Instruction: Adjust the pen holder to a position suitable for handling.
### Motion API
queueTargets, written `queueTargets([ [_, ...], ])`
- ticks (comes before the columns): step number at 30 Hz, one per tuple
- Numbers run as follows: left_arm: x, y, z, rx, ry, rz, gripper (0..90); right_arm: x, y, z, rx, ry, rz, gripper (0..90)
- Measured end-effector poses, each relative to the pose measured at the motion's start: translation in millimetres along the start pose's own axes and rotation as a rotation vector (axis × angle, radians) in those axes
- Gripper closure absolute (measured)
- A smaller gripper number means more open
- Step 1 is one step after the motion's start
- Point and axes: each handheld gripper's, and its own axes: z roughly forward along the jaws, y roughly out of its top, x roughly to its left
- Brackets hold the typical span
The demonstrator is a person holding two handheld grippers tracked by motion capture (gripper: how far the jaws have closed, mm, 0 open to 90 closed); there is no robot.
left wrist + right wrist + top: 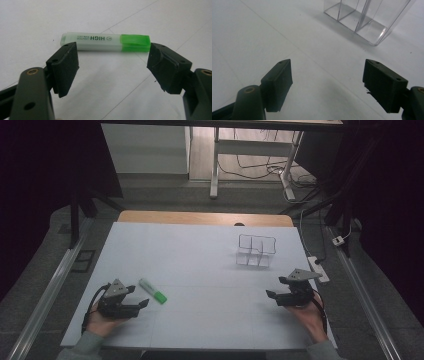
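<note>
1. My left gripper (pixel 112 63): two black jaws rising from the bottom edge, standing wide apart, nothing between the pads.
2. Highlighter (pixel 105 42): lies flat on the table (pixel 37 20) just beyond my jaw tips, crosswise to them. Pale green barrel printed "HIGH", bright green cap at the right end, near my right-hand jaw.
3. Table: white, crossed by thin lines.

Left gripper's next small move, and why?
Probably ease the left gripper forward until the highlighter sits between its jaws, then close. The jaws stand open, and the highlighter lies flat just beyond their tips, crosswise and untouched.
</note>
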Motion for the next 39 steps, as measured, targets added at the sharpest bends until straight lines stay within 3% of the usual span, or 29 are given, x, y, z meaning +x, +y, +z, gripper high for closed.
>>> queueTargets([
  [16, 0.0, 2.2, 2.3, 0.001, -0.002, 0.009, 25.2, -13.1, 18.1, 12.4, 0.015, -0.033, 0.049, 29.0],
  [26, 0.4, 2.1, 2.5, 0.001, -0.003, 0.008, 25.2, -25.9, 32.7, 23.9, 0.054, -0.099, 0.067, 35.7],
  [34, 0.6, 2.0, 3.3, 0.005, -0.001, 0.007, 25.3, -34.0, 34.1, 27.7, 0.07, -0.141, 0.067, 56.4],
  [39, 0.7, 1.5, 2.6, 0.003, 0.001, 0.005, 25.4, -40.6, 32.8, 28.3, 0.073, -0.153, 0.075, 82.4],
])
